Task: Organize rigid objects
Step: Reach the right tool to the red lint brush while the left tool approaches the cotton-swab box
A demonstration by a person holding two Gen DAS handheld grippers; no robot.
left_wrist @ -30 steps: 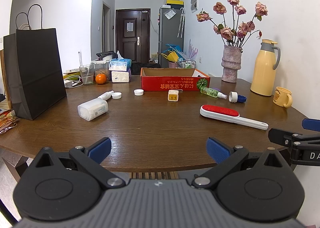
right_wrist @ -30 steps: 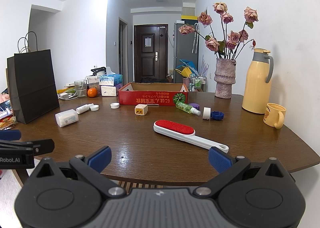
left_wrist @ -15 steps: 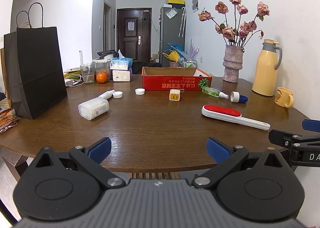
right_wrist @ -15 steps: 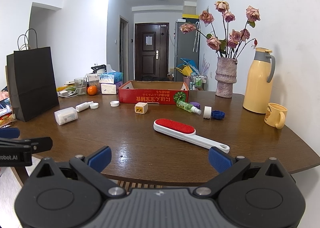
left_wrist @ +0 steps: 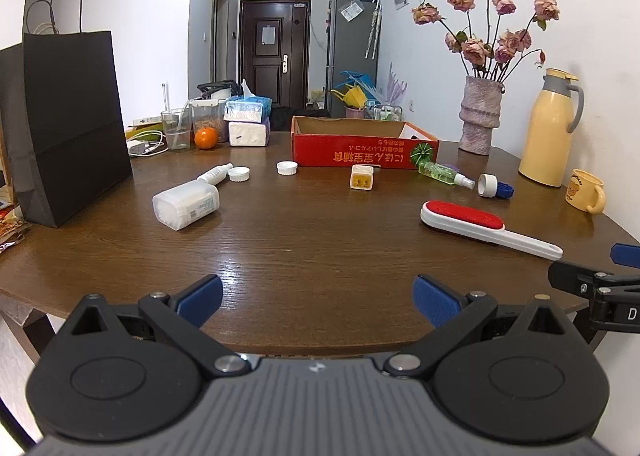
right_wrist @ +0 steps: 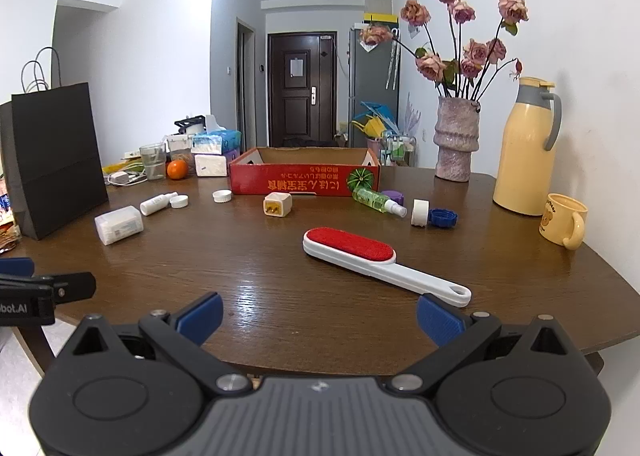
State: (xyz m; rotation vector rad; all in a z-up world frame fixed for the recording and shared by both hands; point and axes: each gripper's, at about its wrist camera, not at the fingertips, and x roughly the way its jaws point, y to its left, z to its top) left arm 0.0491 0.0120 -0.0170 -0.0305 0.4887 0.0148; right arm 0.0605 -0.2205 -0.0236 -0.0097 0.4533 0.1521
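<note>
Dark wooden worktop (right_wrist: 280,276), clutter scattered: my right gripper (right_wrist: 319,317) and left gripper (left_wrist: 318,298) gape empty; lint brush (right_wrist: 372,258) lies nearest (I'd grasp its handle squarely), red box (right_wrist: 304,176) beyond.

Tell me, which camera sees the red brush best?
The right wrist view: the red brush lies near the middle, handle and all. The left wrist view shows it whole too, but smaller and off to the right.
</note>
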